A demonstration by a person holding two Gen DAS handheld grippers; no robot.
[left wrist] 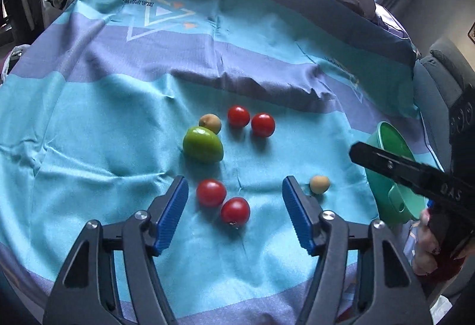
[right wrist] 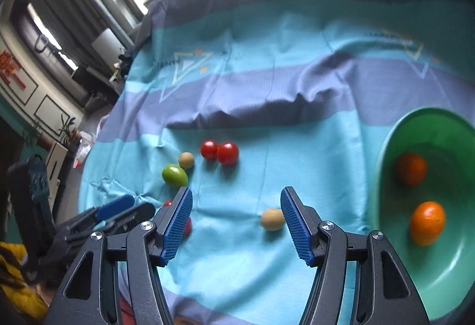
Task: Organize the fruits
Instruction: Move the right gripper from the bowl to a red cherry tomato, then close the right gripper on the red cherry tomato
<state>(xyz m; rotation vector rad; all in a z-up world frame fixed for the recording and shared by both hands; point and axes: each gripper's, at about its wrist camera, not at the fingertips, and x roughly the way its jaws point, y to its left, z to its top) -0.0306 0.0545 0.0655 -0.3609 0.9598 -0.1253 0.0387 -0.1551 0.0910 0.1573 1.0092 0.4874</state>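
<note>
Two blue-padded fingers of the left claw (left wrist: 235, 213) stand spread apart in the left wrist view, gripping nothing; two red tomatoes (left wrist: 211, 192) lie touching each other on the cloth (left wrist: 89, 129) between and just beyond the pads, neither pressed by them. Farther out sit a green fruit (left wrist: 202, 144) with a small tan fruit (left wrist: 210, 123) against its far side, and another pair of tomatoes (left wrist: 238, 116) side by side. A second tan fruit (left wrist: 319, 184) lies just outside the right-hand finger. At the right edge a green bowl (left wrist: 386, 135) is partly hidden by the black body of the other tool, held in a hand (left wrist: 427, 241). In the right wrist view, the right claw (right wrist: 236, 219) is likewise spread and empty, with a tan fruit (right wrist: 272, 219) on the cloth (right wrist: 326, 164) just beside the inner face of its right-hand finger; whether it touches is unclear. The bowl (right wrist: 386, 146) sits at the right and holds two oranges (right wrist: 427, 223), apart from each other. The green fruit (right wrist: 175, 175), its tan neighbour and two tomatoes (right wrist: 227, 153) lie farther off, left of centre, and the left claw (right wrist: 118, 209) shows at the lower left.
</note>
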